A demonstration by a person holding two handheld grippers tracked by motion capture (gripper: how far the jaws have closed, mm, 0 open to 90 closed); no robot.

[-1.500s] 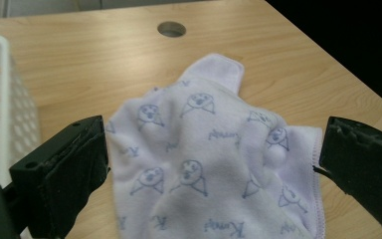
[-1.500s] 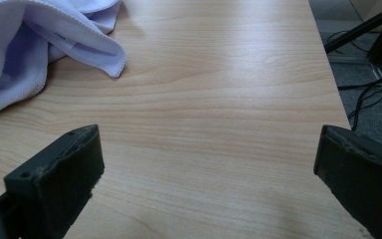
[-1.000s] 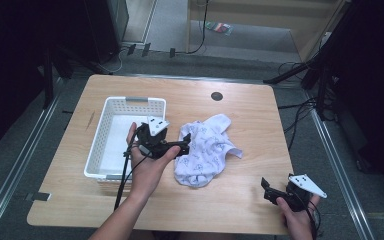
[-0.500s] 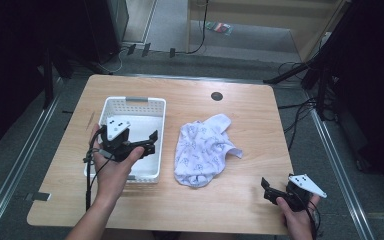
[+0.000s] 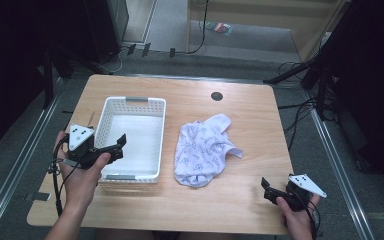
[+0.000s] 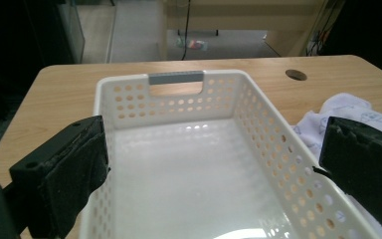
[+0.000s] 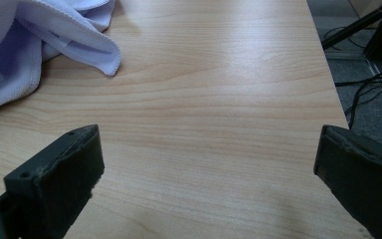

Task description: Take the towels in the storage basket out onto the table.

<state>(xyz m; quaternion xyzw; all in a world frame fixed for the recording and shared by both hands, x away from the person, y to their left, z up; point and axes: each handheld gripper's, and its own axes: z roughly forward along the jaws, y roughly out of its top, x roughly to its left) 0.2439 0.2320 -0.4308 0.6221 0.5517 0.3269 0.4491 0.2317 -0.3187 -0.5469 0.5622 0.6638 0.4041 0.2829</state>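
A crumpled white cotton garment with a small blue print (image 5: 202,150) is lying on the light wooden table (image 5: 240,200), just to the right of a white perforated plastic basket with grey handle grips (image 5: 111,107), and the basket's floor is showing bare and glossy in the left gripper view. Judging from that, the work of getting the garment into the basket is sitting at its very start: nothing is lifted, nothing is inside. The left gripper (image 5: 116,148) is hovering over the basket's near left corner, its jaws standing wide apart with nothing between them, and the garment (image 6: 345,112) is peeking past the basket's far wall in that gripper's own view. The right gripper (image 5: 266,189) is waiting near the table's front right edge, well apart from the cloth, its jaws likewise spread and gripping nothing, with a folded hem of the garment (image 7: 40,45) lying ahead of them. What is left, it seems, is everything: reaching the cloth, pinching it, carrying it over the rim and letting it drop inside.
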